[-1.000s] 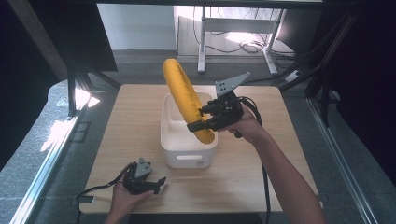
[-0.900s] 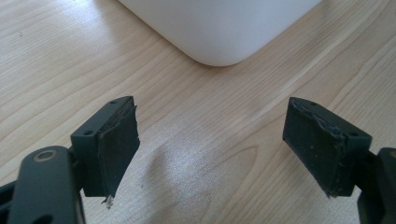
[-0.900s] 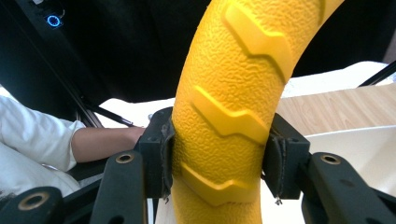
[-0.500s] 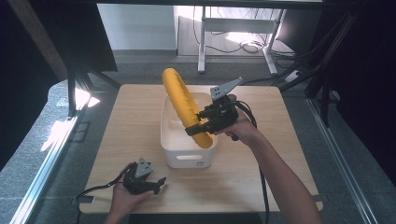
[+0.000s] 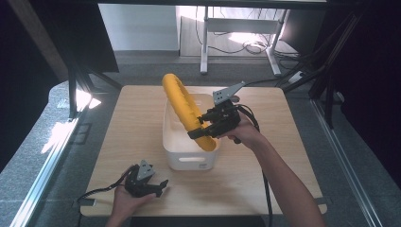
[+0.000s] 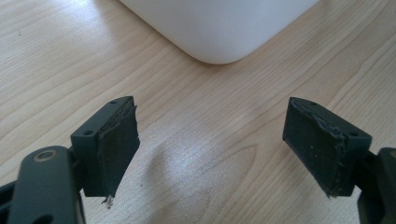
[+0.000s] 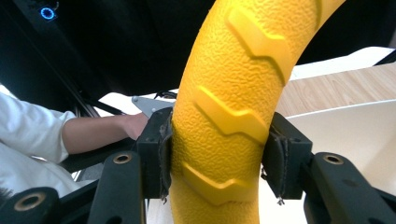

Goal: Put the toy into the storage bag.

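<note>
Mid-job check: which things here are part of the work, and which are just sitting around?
In the job: yellow ring, clamped in the right gripper; white bin under it.
Lying about: left gripper, open and idle on the wooden table.

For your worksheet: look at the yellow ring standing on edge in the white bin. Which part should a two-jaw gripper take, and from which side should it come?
Probably the ring's tube, across its thickness, low near the bin's rim, coming from the right side of the table. The ring stands on edge and tilted, so its tube offers two opposite faces. The right gripper clamps it just so; its pads press both ridged flanks.
</note>
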The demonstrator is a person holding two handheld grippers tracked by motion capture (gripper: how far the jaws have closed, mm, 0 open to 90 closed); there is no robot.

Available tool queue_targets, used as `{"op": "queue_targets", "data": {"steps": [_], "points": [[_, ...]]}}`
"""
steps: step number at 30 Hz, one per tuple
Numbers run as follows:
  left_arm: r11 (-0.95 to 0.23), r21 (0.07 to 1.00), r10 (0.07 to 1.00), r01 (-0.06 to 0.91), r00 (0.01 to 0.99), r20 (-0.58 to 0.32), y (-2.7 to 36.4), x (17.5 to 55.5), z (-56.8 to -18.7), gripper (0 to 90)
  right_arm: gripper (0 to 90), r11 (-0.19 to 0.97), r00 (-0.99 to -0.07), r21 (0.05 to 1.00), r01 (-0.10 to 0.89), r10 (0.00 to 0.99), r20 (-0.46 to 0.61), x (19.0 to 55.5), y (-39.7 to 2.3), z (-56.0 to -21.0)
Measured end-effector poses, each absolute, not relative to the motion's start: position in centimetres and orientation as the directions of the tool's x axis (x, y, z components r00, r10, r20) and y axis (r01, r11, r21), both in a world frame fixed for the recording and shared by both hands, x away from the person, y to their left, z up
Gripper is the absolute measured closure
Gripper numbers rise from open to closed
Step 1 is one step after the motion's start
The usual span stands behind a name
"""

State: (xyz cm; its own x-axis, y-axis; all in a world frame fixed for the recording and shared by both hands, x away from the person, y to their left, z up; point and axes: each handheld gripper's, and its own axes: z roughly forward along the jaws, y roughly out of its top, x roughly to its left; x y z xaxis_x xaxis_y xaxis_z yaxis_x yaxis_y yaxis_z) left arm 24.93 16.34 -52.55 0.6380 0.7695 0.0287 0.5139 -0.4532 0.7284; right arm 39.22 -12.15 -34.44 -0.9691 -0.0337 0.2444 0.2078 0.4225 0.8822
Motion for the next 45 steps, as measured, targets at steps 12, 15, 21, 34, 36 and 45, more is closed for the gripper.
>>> {"op": "queue_targets", "data": {"steps": [12,15,21,34,36,45], "points": [[-0.462,0.722,0.768,0.516,0.640,0.033,16.3,24.9,-52.6,18.6,47.4,0.434,-0.968,0.867,0.246,0.061,0.244,40.3,-13.3,-36.4],[-0.463,0.721,0.767,0.516,0.640,0.034,16.3,24.9,-52.6,18.5,45.7,0.439,-0.972,0.868,0.231,0.070,0.223,40.1,-13.4,-36.3],[-0.465,0.721,0.766,0.514,0.642,0.036,16.4,24.9,-52.6,18.5,38.8,0.417,-0.974,0.881,0.224,0.108,0.197,39.6,-13.7,-36.0],[-0.465,0.720,0.766,0.515,0.642,0.036,16.4,24.9,-52.6,18.5,34.2,0.308,-0.964,0.920,0.241,0.189,0.189,38.4,-17.7,-36.4],[-0.463,0.720,0.768,0.517,0.639,0.035,16.4,24.9,-52.6,18.5,34.2,0.296,-0.958,0.922,0.248,0.214,0.189,38.2,-18.8,-36.8],[-0.460,0.721,0.770,0.519,0.638,0.032,16.3,24.9,-52.6,18.5,34.2,0.256,-0.913,0.926,0.279,0.370,0.173,37.1,-23.4,-40.1]]}}
